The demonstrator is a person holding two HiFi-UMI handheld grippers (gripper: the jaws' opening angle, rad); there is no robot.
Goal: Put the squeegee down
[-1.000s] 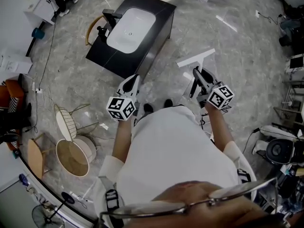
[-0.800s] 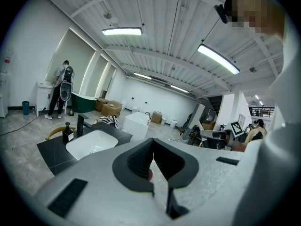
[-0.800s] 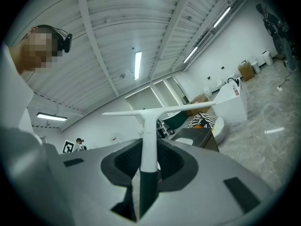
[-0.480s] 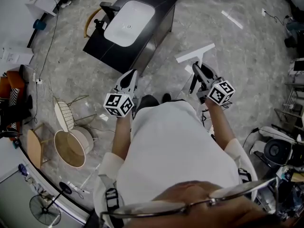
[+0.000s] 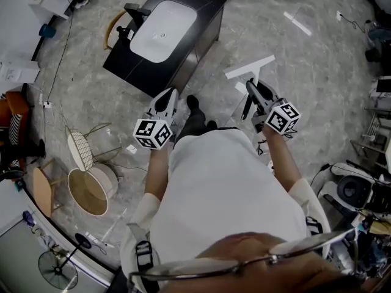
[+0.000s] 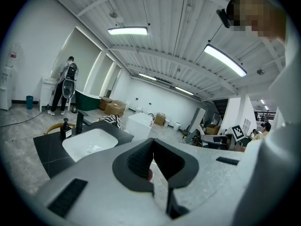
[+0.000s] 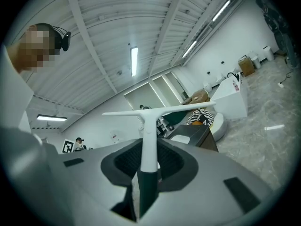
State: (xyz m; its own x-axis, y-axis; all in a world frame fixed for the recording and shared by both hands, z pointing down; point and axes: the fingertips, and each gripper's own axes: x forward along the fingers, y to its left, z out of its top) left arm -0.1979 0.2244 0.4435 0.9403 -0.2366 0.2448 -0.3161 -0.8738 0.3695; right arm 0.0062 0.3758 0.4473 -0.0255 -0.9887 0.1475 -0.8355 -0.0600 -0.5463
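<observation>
Two tools above marble floor [image 5: 317, 72] by sink unit [image 5: 204, 17]: right tool [image 5: 250, 88] clamps squeegee [image 5: 250, 67], left tool [image 5: 172, 94] closed.

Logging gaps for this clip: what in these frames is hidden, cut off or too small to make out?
- Right gripper view: the squeegee handle's end, hidden inside the right gripper body.
- Left gripper view: a reddish spot behind the left gripper and its closed jaws, too small to identify.
- Head view: the floor under the person, covered by the torso.
- Left gripper view: the bottle on the sink counter, label too small.
</observation>
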